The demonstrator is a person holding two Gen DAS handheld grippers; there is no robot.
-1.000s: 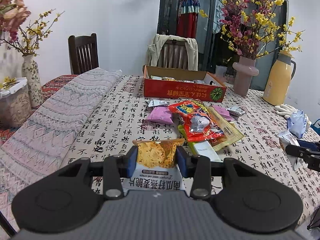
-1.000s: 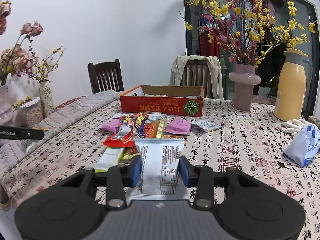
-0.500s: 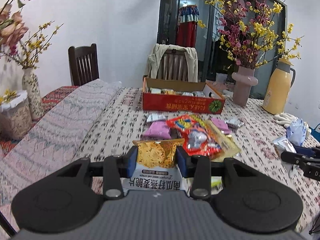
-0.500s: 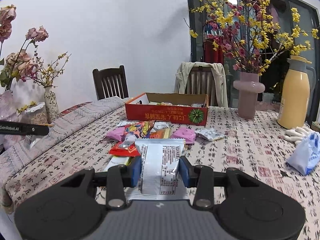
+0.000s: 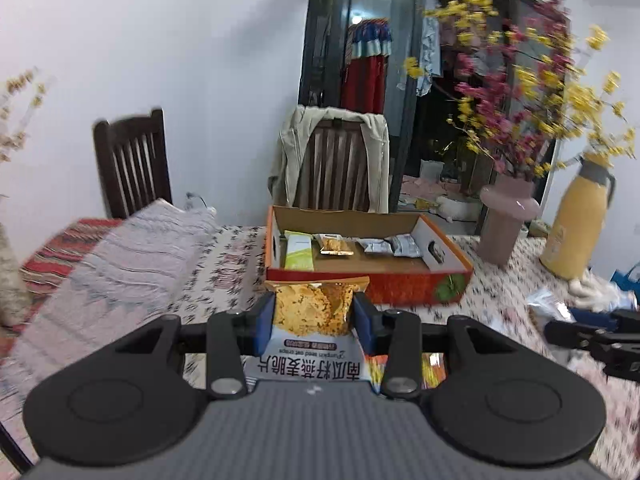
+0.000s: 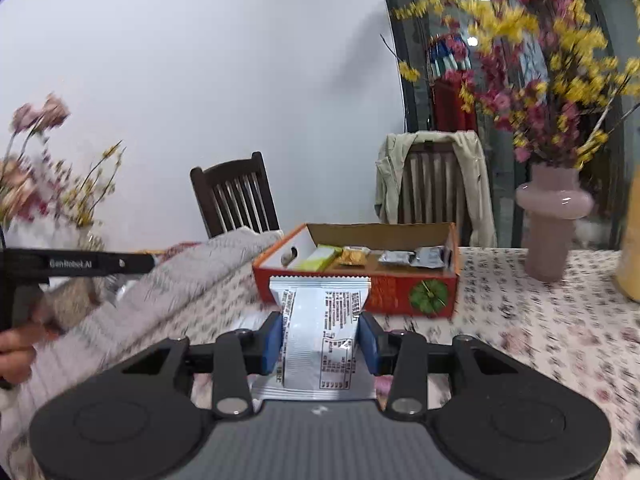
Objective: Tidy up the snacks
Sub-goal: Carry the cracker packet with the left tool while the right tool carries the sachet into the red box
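Snacks ride pinched in both grippers: crisp packet (image 5: pixel 312 314) left (image 5: pixel 313 316), white packet (image 6: pixel 320 336) right (image 6: pixel 320 338); we next clear the box (image 6: pixel 400 290) wall ahead and release.

The red cardboard box (image 5: pixel 404 286) stands open-topped on the table, a green emblem printed at the right end of its front wall. Along its back wall lie 4 packets in a row: a green bar (image 5: pixel 299 254) at the left, then an orange crisp packet (image 5: pixel 334 245), then 2 silver packets (image 5: pixel 394 246). In front of the box, an oat-crisp packet (image 5: pixel 316 314) with a white lower half is held upright. A white-and-silver packet (image 6: pixel 320 332) is likewise held upright before the box.
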